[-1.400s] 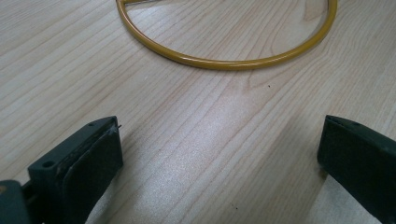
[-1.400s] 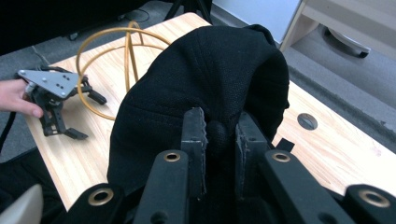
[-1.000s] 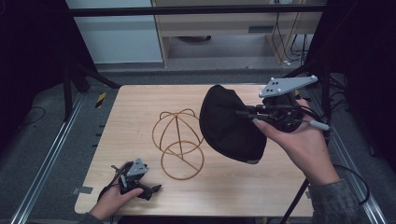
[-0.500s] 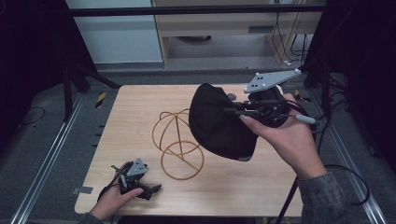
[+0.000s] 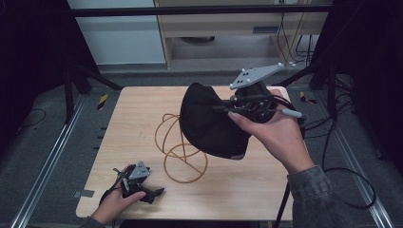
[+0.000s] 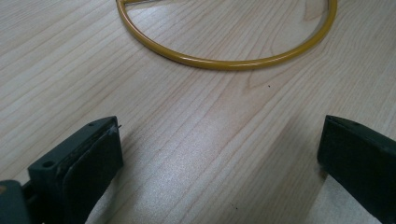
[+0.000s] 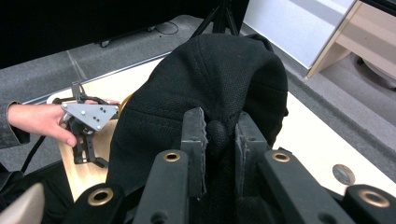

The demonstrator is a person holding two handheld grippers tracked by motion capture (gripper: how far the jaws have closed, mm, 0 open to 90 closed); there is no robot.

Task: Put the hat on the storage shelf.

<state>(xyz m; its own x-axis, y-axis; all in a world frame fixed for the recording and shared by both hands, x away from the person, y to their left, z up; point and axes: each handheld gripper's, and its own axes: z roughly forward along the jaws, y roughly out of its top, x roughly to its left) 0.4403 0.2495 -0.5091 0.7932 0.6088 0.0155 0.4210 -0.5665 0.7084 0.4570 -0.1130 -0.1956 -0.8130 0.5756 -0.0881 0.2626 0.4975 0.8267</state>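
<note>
- Broadly, the wooden desk (image 5: 266, 194) carries everything, and its pale grain runs under the wire stand that serves as the landmark for each place below.
- Next in size is the black cap (image 5: 209, 121), held up off the desk and hanging over the far right part of the wire stand, so that it covers the stand's upper loops in the high view; in the right gripper view the cap (image 7: 205, 79) bulges up just ahead of the jaws.
- The right claw (image 5: 227, 110) sits to the right of the wire stand, above the desk, in the person's right hand (image 5: 275, 135); its jaws are pinched tight on a fold of the cap's fabric, which shows bunched between the two pads in the right gripper view (image 7: 219, 135).
- The wire stand (image 5: 183, 152) is a yellow-orange frame of bent loops standing on a round base ring near the middle of the desk; the near arc of that ring (image 6: 224, 63) lies flat on the wood in the left gripper view.
- The left claw (image 5: 154, 192) rests low at the desk's near edge, to the left of and nearer than the wire stand, in the person's left hand (image 5: 116, 206); its jaws stand wide apart with only bare wood between them, close to the stand's ring but not touching it.
</note>
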